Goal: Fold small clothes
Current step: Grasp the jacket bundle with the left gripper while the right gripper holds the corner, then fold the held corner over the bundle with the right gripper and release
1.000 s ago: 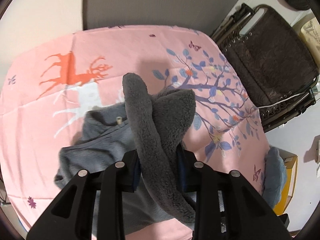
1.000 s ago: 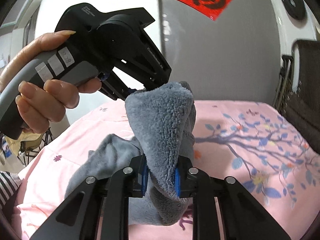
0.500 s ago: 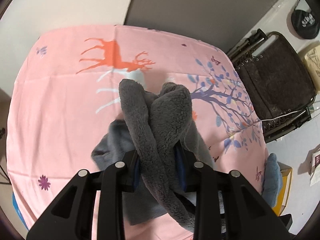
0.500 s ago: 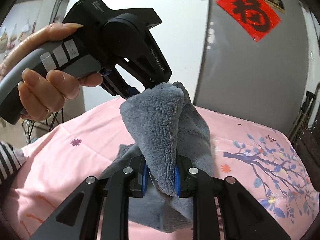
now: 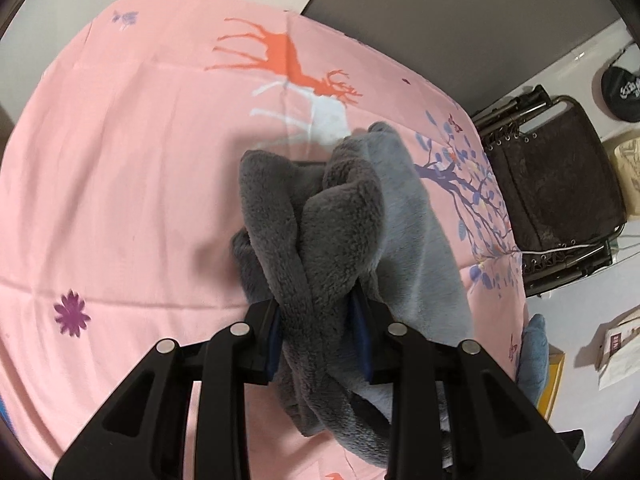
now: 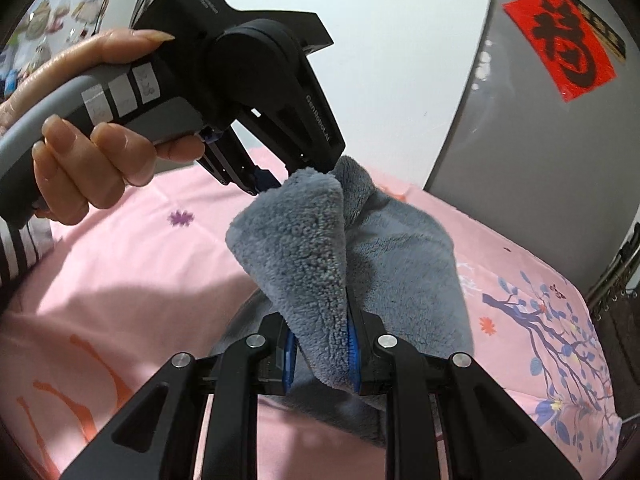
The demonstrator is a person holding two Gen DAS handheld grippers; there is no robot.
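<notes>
Fleece carried across the sheet toward the deer

Over the last second both tongs, the left [image 5: 318, 336] and the right [image 6: 322, 354], have moved the grey fleece [image 5: 340, 236] from over the purple tree print [image 5: 464, 184] to near the orange deer [image 5: 288, 60] on the pink sheet [image 5: 132, 184]. More fleece now trails flat toward the tree side (earlier it bunched under the left tongs). In the right view the hand [image 6: 92, 160] looms larger, and the red sign [image 6: 568, 44] has shifted right.

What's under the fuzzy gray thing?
Under the gray fleece lies a pink sheet with deer and a tree printed on it. Whatever lies directly beneath the fleece is covered.
</notes>
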